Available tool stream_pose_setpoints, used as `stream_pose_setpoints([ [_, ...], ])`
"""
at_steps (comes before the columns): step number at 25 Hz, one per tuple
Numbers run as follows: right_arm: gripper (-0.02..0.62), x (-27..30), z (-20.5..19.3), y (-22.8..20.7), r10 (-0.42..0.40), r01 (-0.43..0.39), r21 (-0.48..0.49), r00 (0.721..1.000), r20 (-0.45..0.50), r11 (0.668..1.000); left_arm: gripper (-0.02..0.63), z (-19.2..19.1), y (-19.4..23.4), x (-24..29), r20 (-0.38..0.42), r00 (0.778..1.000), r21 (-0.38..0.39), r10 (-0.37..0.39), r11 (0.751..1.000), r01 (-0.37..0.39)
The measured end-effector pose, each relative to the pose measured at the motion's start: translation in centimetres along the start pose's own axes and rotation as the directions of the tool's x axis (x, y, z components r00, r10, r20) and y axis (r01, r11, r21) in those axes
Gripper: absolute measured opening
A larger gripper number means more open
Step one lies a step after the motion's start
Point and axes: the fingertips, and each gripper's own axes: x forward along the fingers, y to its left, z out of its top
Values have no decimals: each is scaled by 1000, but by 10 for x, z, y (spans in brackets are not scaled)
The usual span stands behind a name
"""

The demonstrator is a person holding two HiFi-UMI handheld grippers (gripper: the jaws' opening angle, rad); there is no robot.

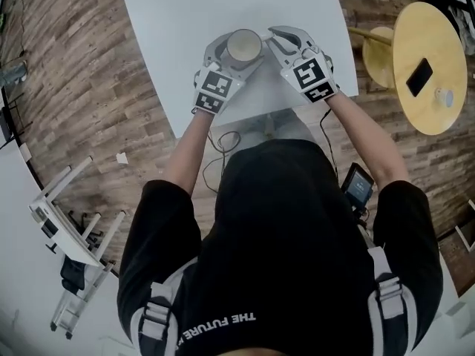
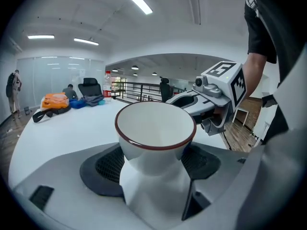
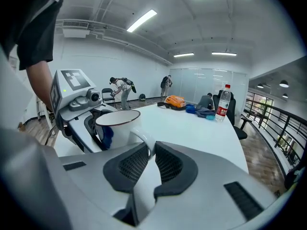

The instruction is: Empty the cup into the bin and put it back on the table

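Note:
A white cup with a dark red rim is held upright over the near end of the white table. Its inside looks empty. My left gripper is shut on the cup's body, the pads pressing its sides. My right gripper is shut on the cup's handle, which sits between its pads. Each gripper shows in the other's view: the right gripper, the left gripper. Whether the cup's base touches the table I cannot tell.
A round wooden table with a phone and a wooden stool stand to the right. At the table's far end lie bags and a bottle. Cables lie on the floor below the table edge. People stand far off.

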Motion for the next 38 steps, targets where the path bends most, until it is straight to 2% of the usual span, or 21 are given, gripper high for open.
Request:
stream_pose_setpoints([
  [5,52,15,-16,-7,-8,8,28,1000,-6,1000,362,-11,10,14,-26,1000,21,-2,1000,3],
  [11,52,21,-26,-6,0,1,59,1000,-19,998,362,-17,12,17,-21,1000,48,1,999,0],
  [16,54,21,-30,-6,3,-2,100,1000,-14,995,362,-21,11,17,-38,999,42,12,999,-10],
  [26,54,20,-29,-6,4,0,88,999,-38,996,364,-19,11,16,-65,998,40,2,999,1],
  [33,94,3,-33,-10,-28,36,113,997,-71,993,364,-17,7,-2,-45,998,15,34,999,-33],
  [38,94,-19,-21,-5,-32,38,91,997,-73,995,364,-16,11,-46,-6,997,18,73,997,-73],
])
